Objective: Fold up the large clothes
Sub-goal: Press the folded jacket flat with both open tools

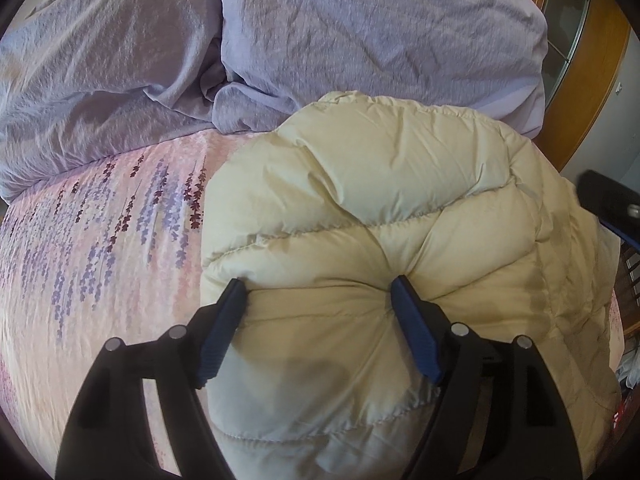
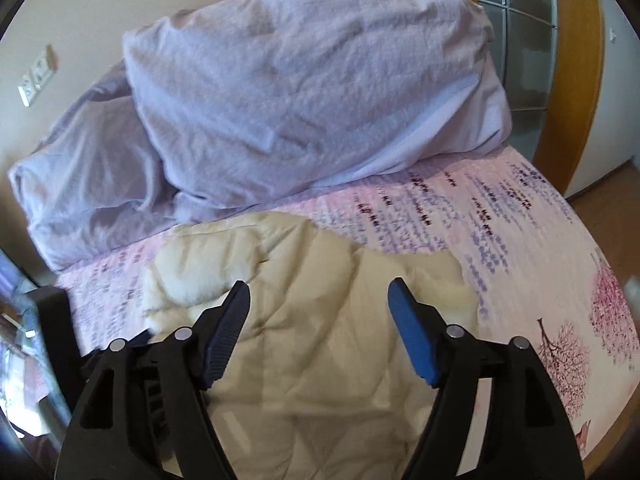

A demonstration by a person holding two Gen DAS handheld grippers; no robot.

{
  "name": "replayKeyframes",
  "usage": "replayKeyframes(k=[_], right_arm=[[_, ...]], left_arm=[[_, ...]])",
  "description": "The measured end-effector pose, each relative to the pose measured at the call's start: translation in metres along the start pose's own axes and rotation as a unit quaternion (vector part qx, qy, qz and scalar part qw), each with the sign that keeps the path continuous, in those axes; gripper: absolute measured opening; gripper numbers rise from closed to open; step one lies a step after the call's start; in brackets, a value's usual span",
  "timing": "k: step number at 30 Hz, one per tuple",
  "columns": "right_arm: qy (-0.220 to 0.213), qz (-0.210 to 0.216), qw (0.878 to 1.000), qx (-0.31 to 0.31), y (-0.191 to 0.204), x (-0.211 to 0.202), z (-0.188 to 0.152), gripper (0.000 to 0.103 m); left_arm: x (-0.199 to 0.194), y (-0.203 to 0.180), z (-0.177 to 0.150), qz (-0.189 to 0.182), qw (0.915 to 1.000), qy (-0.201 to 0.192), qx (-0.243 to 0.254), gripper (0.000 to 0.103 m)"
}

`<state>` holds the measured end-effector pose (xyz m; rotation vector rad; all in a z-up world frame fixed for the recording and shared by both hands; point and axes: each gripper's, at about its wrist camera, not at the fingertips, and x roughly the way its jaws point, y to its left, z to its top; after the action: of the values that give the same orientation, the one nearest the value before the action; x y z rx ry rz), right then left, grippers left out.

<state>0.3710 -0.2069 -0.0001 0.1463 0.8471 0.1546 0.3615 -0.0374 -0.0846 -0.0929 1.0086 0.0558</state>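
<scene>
Left gripper point(image 1: 318, 288) nearest the lens, black arms with blue pads, jaws spread wide; both fingertips point(image 1: 236, 292) dent the cream puffer jacket point(image 1: 380, 208), fabric bulging between them, not pinched. Jacket lies folded in a quilted bundle on the pink floral bedsheet point(image 1: 100, 240), far edge touching the lilac duvet point(image 1: 360, 32) heaped at the head of the bed. Right gripper point(image 2: 318, 292) also spread, nothing between the pads, hovering above the same jacket point(image 2: 320, 340); that view is motion-blurred. There the jacket sits near the front of the sheet point(image 2: 520, 220), duvet point(image 2: 300, 80) behind. Wall socket plate point(image 2: 36, 80) at left, wooden door frame point(image 2: 576, 60) at right. Tip of the right gripper point(image 1: 612, 200) shows at the right edge of the left view.
</scene>
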Motion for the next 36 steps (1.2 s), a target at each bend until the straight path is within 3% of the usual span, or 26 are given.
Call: replayKeyframes(k=[6, 17, 36], right_arm=[[0.006, -0.034, 0.999, 0.010, -0.022, 0.024, -0.015, 0.074], [-0.005, -0.040, 0.999, -0.001, -0.030, 0.040, -0.034, 0.079], [-0.024, -0.042, 0.999, 0.003, -0.033, 0.055, -0.044, 0.090]], left_arm=[[0.002, 0.002, -0.001, -0.009, 1.0000, 0.000, 0.001, 0.080], [0.008, 0.003, -0.004, -0.014, 0.9999, -0.003, -0.001, 0.091], [0.021, 0.006, -0.007, -0.008, 1.0000, 0.001, -0.002, 0.098]])
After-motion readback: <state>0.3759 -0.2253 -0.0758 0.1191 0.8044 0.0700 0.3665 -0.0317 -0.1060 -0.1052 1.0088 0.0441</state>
